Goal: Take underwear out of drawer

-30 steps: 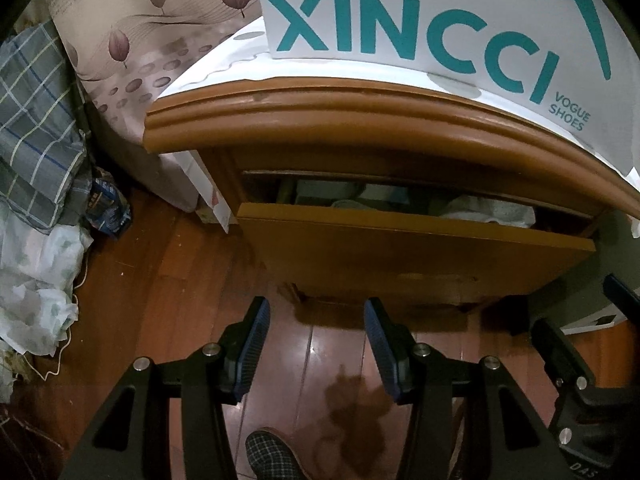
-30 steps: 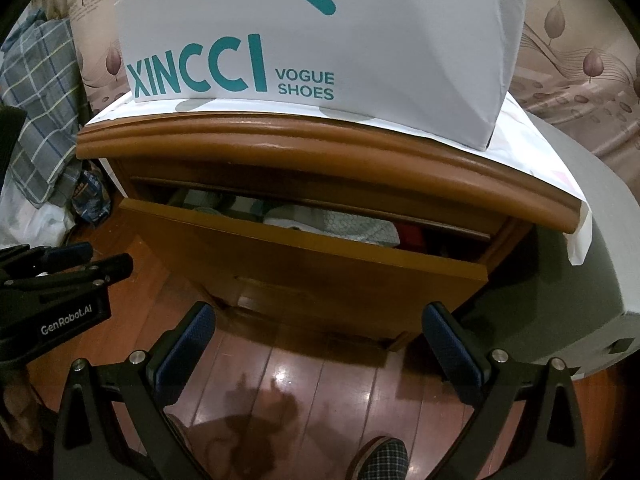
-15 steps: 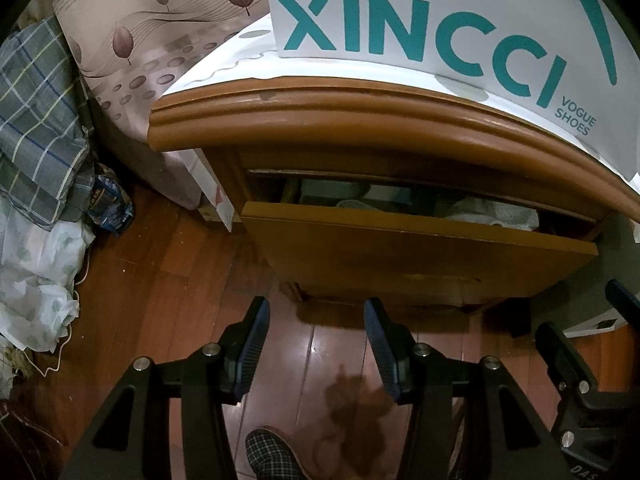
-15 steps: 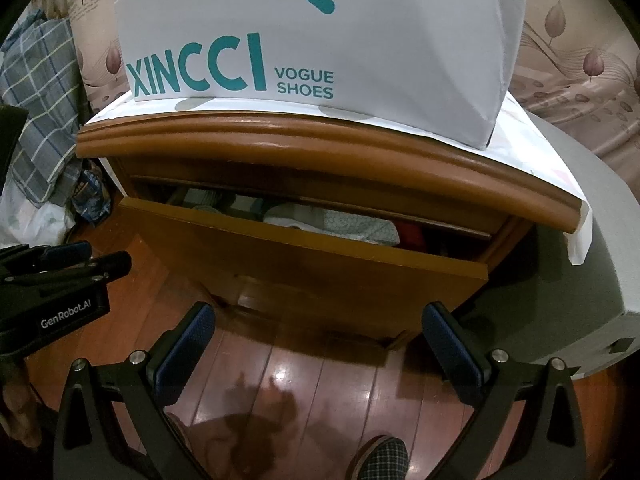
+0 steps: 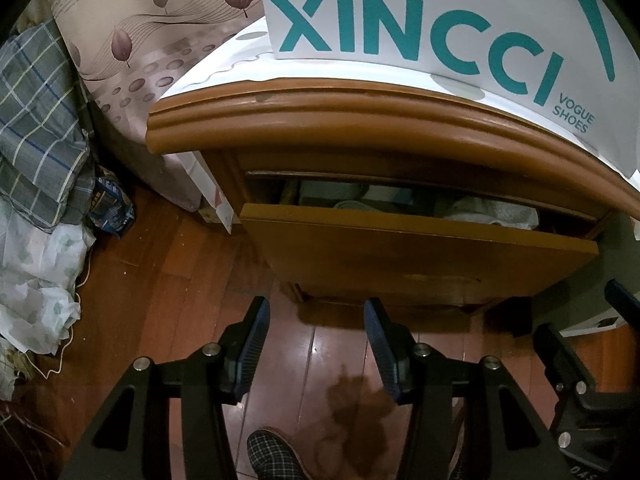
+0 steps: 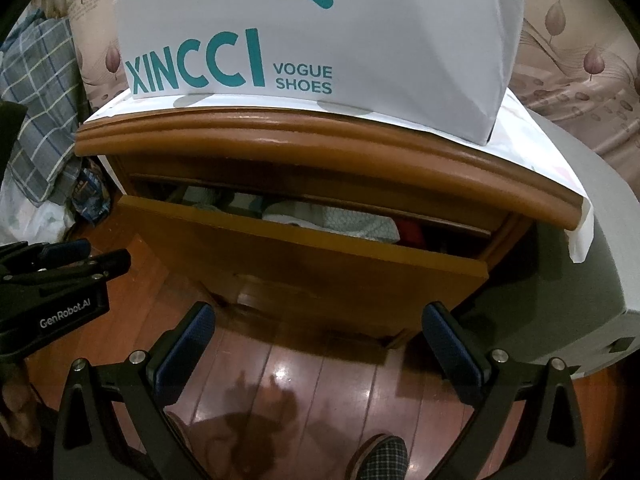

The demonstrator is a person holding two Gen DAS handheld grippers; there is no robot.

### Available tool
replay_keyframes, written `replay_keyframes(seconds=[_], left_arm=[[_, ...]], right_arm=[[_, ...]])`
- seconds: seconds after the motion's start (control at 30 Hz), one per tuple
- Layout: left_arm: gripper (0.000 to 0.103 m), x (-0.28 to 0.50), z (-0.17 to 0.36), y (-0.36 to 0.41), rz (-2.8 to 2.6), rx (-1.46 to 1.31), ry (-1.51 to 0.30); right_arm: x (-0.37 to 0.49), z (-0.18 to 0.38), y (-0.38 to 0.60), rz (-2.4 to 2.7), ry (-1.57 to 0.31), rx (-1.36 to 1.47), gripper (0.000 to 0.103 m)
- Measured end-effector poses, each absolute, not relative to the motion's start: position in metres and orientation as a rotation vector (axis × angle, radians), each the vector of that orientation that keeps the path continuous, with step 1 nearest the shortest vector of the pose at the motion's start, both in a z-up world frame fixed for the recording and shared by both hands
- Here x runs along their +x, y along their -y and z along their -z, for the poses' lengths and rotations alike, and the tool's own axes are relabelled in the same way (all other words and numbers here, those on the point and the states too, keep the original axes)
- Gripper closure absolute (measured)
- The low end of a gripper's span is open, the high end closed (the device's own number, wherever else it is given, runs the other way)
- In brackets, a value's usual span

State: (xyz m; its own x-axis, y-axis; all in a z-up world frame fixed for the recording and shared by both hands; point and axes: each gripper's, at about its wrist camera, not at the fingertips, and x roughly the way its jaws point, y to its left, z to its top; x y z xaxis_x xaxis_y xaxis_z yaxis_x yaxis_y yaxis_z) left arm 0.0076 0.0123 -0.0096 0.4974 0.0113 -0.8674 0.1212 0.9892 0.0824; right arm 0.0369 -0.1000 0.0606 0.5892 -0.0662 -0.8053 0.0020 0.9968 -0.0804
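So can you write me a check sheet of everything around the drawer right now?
Surface: wooden floor, shiny, bare in front of the nightstand.
Job's things: drawer part open; folded cloth and something red inside; which is underwear cannot be told.
Clutter: shoe bag on the nightstand; plaid cloth, white cloth and a blue packet at left.
Grippers: left gripper and right gripper open, empty, short of the drawer.
Cables: thin cord by the white cloth.
Surroundings: leaf-print bedding; slippered foot below.
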Motion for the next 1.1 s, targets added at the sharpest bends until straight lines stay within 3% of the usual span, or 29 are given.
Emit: replay_keyframes(seconds=[0.57, 1.07, 1.1], left_arm=[[0.053, 0.01, 0.007, -0.015, 0.078, 0.086, -1.055], [0.053, 0.026, 0.005, -0.063, 0.184, -0.442, -1.14], [0.049, 0.028, 0.006, -0.066, 0.181, -0.475, -1.14]], right_arm=[[0.036, -0.061, 0.102, 0.044, -0.946, -0.061, 0.001], [0.034, -0.074, 0.113, 0.045, -0.932, 0.01, 0.001], [0.035, -0.074, 0.114, 0.045, -0.932, 0.014, 0.001]])
